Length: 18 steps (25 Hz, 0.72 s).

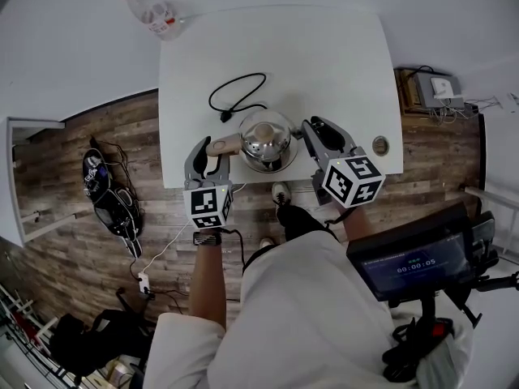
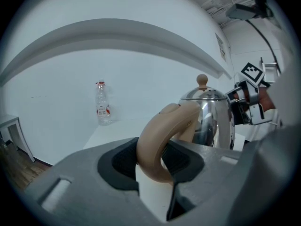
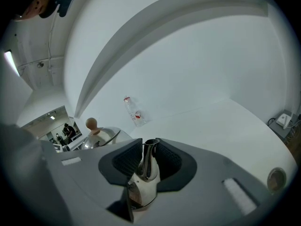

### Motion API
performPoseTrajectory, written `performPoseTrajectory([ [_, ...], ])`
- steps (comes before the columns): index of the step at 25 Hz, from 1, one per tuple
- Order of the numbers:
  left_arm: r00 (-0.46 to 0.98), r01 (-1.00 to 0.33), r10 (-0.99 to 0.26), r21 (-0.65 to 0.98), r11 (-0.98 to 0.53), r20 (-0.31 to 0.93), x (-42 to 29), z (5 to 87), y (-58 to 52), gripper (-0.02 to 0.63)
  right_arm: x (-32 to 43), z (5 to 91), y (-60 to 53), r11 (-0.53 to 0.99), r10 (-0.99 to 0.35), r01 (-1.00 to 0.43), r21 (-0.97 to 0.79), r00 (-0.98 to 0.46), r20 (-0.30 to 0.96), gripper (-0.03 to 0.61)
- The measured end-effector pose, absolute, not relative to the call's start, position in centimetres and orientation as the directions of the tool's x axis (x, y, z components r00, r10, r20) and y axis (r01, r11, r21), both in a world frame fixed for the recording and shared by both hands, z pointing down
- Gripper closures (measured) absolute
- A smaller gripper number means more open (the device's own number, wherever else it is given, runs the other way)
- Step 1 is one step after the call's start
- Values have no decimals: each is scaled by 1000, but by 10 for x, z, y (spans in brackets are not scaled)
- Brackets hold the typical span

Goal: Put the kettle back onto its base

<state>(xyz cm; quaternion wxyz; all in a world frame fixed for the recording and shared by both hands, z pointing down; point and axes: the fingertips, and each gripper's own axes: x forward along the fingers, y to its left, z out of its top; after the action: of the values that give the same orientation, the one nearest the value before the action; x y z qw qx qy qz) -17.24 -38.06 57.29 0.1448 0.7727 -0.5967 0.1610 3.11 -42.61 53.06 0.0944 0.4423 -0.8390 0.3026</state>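
Your left tool (image 1: 208, 154) is closed on the beige handle (image 2: 160, 135) of the kettle (image 1: 263, 140). The dark pads press on both sides of the loop. Your right tool (image 1: 318, 136) is closed on the thin steel spout (image 3: 149, 157), with its pads on both sides of it. So the kettle is carried between the two tools, over the front part of the white counter (image 1: 324, 55), close to the edge on your side.

A dark rim shows under the near side of the kettle in the head view. It may be the base, but I cannot tell this for sure, and I cannot tell if the bottom already rests on something. The black cord (image 1: 239, 96) lies in a loop just behind the kettle. A plastic bottle (image 1: 154, 10) stands well apart, beyond the far corner.

The body is polished steel, so I judge it stiff and slippery, and it can be heavy if water is inside. The handle is the right place to hold: it is thick, curved and not so smooth. The spout is narrow and shiny, and the pads can slide on it, so use it only to steady, not to carry. Keep the kettle upright, because the lid with its round knob may be loose.
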Motion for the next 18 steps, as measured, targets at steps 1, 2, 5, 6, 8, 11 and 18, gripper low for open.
performPoseTrajectory([
  [1,238,-968,-874,32,-249,424,-172,574,-381,463,31,532,-427,425,-685,-800,-424,-590,428,491],
  [2,240,-967,-872,32,-251,426,-171,576,-382,463,32,532,-427,423,-685,-801,-423,-589,430,491],
  [5,245,-966,-867,32,-257,433,-170,580,-382,463,33,535,-429,421,-683,-804,-420,-586,435,489],
  [6,245,-966,-866,32,-257,436,-170,581,-383,463,33,537,-429,421,-682,-804,-420,-586,438,489],
  [8,243,-966,-865,33,-255,438,-170,582,-383,463,33,538,-429,421,-681,-804,-420,-586,439,489],
  [11,242,-967,-867,33,-253,436,-170,582,-383,463,33,538,-429,420,-684,-805,-419,-585,437,489],
  [18,238,-968,-868,31,-250,435,-169,585,-387,463,34,539,-430,423,-688,-805,-417,-584,430,489],
])
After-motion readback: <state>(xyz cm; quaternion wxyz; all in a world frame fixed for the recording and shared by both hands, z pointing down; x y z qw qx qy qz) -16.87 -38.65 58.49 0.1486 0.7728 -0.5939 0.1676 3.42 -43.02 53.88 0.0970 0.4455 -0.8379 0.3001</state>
